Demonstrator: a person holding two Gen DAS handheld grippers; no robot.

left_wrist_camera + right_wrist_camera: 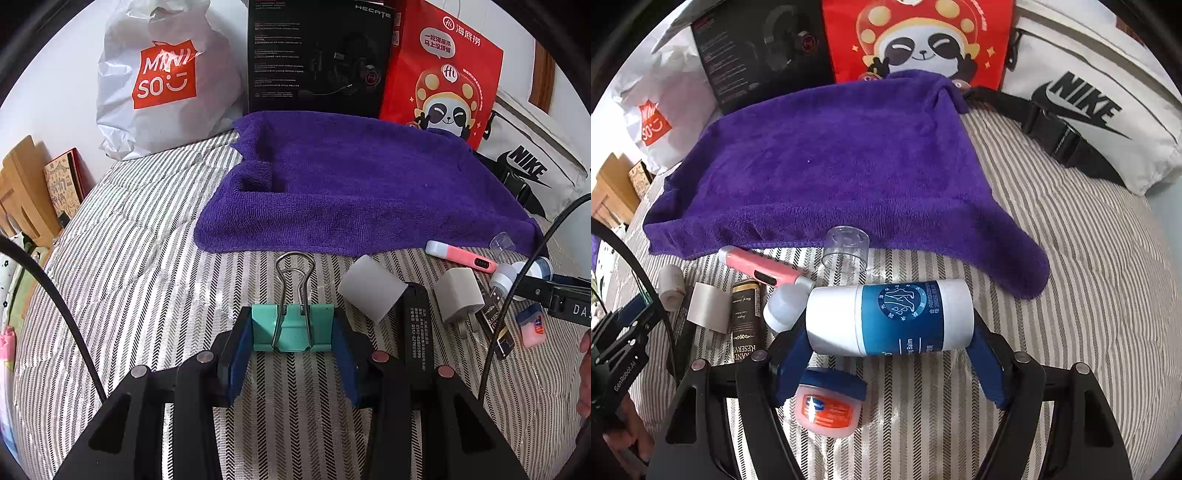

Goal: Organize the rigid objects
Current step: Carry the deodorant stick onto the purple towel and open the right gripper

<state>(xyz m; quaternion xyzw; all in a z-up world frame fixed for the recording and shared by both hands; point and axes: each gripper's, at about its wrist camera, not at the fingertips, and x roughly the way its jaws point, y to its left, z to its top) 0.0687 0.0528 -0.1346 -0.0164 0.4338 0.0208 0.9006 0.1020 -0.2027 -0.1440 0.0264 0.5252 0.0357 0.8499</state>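
My left gripper (293,332) is shut on a teal binder clip (293,326), its wire handles pointing toward the purple towel (351,184). My right gripper (886,343) is shut on a white and blue balm bottle (890,319), held sideways by its two ends. The towel also shows in the right wrist view (831,166). A small orange jar with a blue lid (829,400) lies just under the right gripper's left finger.
On the striped bedding (147,258) lie a pink and white stick (460,255), two grey charger plugs (371,286), a dark tube (745,321) and a clear cap (846,248). Bags and a black box (317,55) stand behind the towel.
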